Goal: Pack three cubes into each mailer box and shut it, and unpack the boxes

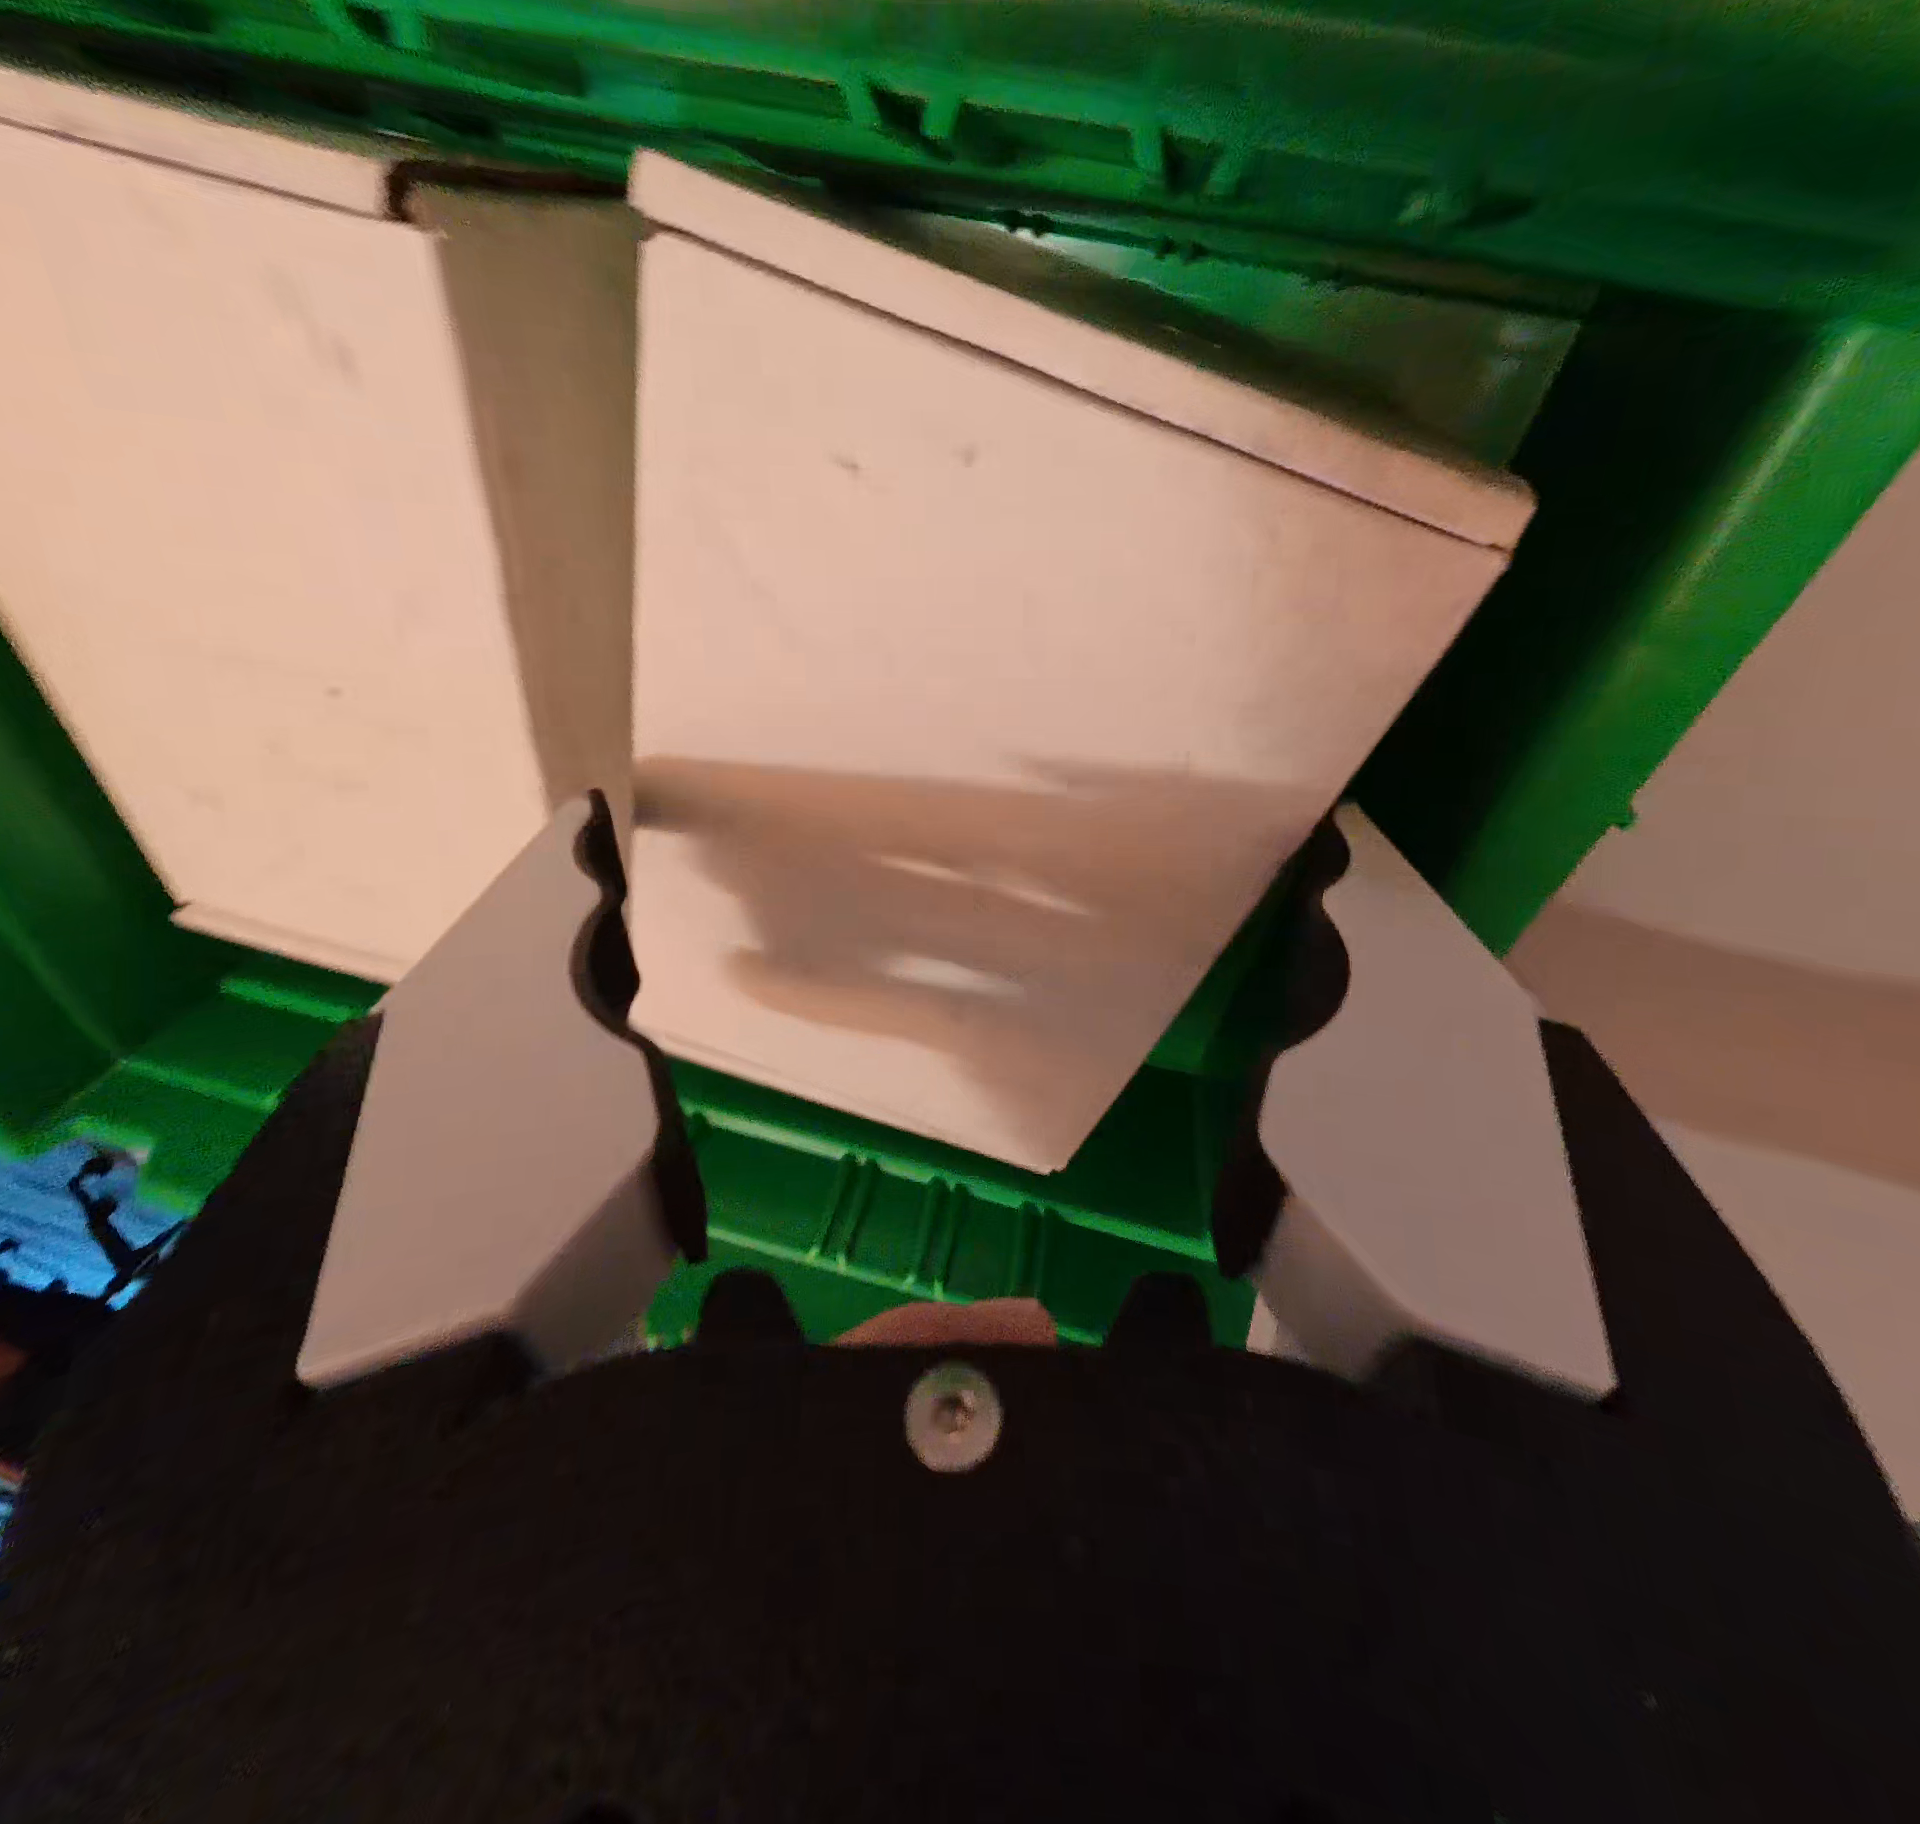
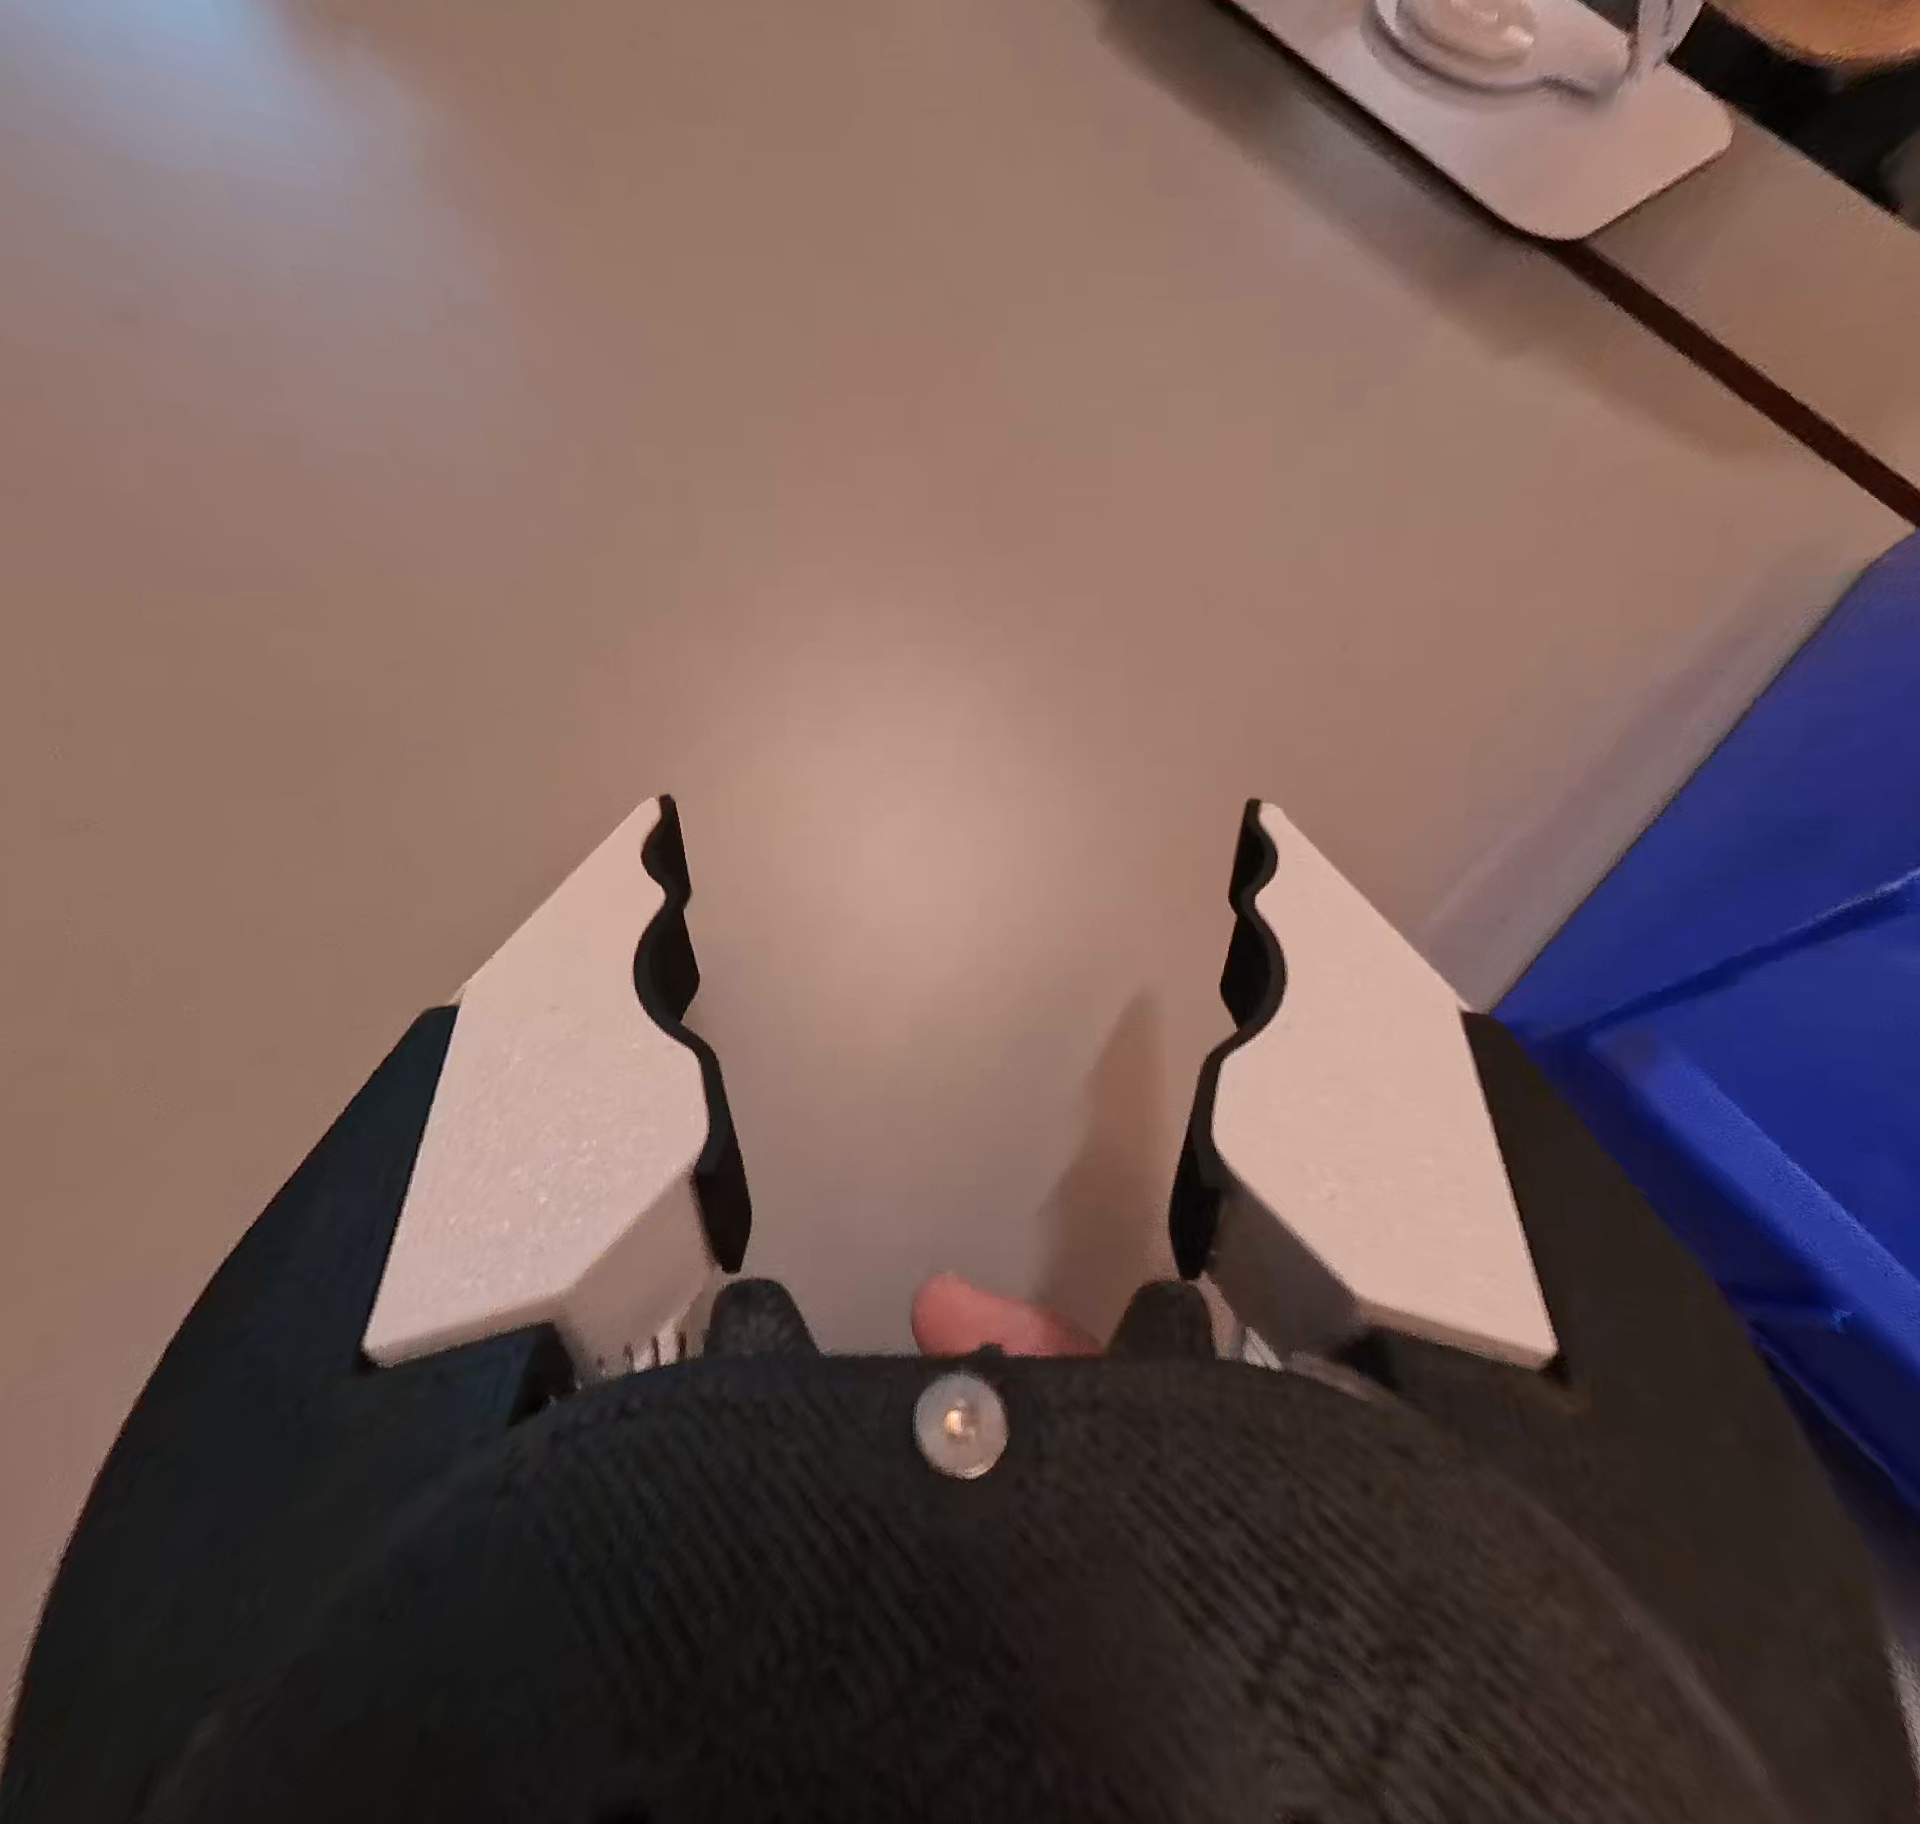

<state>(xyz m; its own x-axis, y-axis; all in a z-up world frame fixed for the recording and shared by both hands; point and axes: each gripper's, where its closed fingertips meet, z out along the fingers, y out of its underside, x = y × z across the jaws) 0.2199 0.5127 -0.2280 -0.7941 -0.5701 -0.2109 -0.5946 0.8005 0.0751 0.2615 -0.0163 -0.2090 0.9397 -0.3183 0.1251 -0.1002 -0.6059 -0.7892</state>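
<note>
Two closed white mailer boxes lie side by side in a green crate (image 1: 1039, 8) in the left wrist view. The left box (image 1: 260, 527) lies flat. The right box (image 1: 987, 579) sits askew, with its near corner over the crate's front rim. My left gripper (image 1: 966, 808) is open wide and straddles the near end of the right box. Its left pad touches the box's edge and its right pad is just beside the other edge. My right gripper (image 2: 958, 805) is open and empty above the bare tan table (image 2: 727, 424). No cubes are in view.
A blue bin (image 2: 1766, 943) stands close to the right of my right gripper. A white flat pad with a clear round item (image 2: 1455, 81) lies at the far right, past a dark seam in the table. A person's arm (image 2: 1818, 18) shows there.
</note>
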